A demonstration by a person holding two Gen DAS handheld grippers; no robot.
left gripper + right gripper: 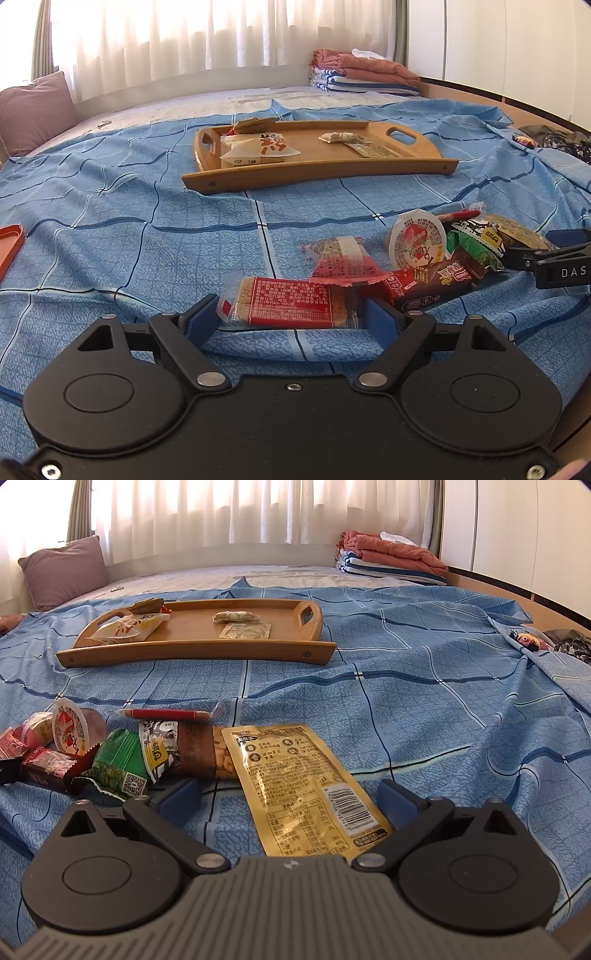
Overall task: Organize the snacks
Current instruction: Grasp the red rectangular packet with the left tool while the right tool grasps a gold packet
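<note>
Left gripper (293, 312) fingers were spread, straddling a red cracker pack (291, 302) lying on the blue sheet (110, 236), pads just beside its ends. Right gripper (291, 797) was also spread wide, yellow pouch (306, 786) lying between the fingers, untouched. Remaining snack pile (92, 753) sat left of them. Wooden tray (207, 642) lay far ahead.

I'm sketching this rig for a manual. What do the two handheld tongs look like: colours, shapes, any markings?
Both tongs share one build: blue finger pads on black linkage bars with silver pivot pins, over two round black housings. The left tongs have a smooth black body with a small centre screw. The right tongs have a ribbed grey body; seen from the left wrist view, their side carries white letters "DAS". No cables or sleeves show.
</note>
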